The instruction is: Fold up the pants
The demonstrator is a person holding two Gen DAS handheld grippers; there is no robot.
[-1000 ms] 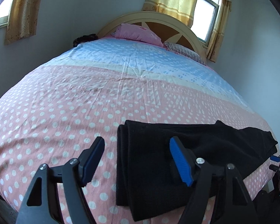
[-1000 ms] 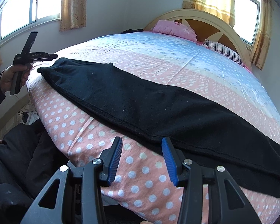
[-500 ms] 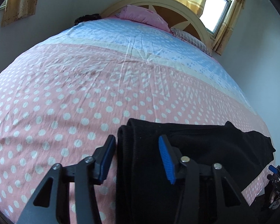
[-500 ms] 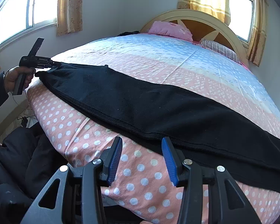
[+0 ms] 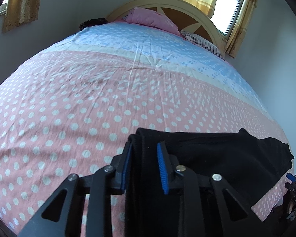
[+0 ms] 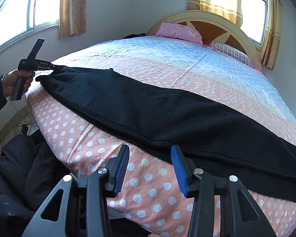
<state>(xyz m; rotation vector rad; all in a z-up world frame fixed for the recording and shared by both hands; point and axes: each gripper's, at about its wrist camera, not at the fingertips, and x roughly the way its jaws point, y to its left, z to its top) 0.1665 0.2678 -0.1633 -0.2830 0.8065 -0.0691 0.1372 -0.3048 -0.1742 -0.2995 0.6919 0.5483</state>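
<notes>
Left gripper: jaws drawn in around the left end of the black pants, a thick roll of fabric filling the gap between the blue pads; whether the pads are fully biting the cloth or merely bracketing it is hard to judge through the fisheye, but it reads as a closing grasp on the end edge. The same tool appears at far left in the right wrist view, its tip buried in the fabric corner. Pants: laid lengthwise along the near edge of the bed, on the pink polka-dot sheet, already doubled leg over leg, with a lower layer showing along the front hem. Right gripper: jaws apart, holding nothing, poised just off the near long edge of the garment at roughly its middle, pads not touching cloth. Assessment: the step in hand appears to be securing the left end for an end-to-end fold. To do it well, both layers should be caught, the grip confirmed before lifting, and the right tool should pin or grasp the fabric so the stack does not slide off the mattress edge.
</notes>
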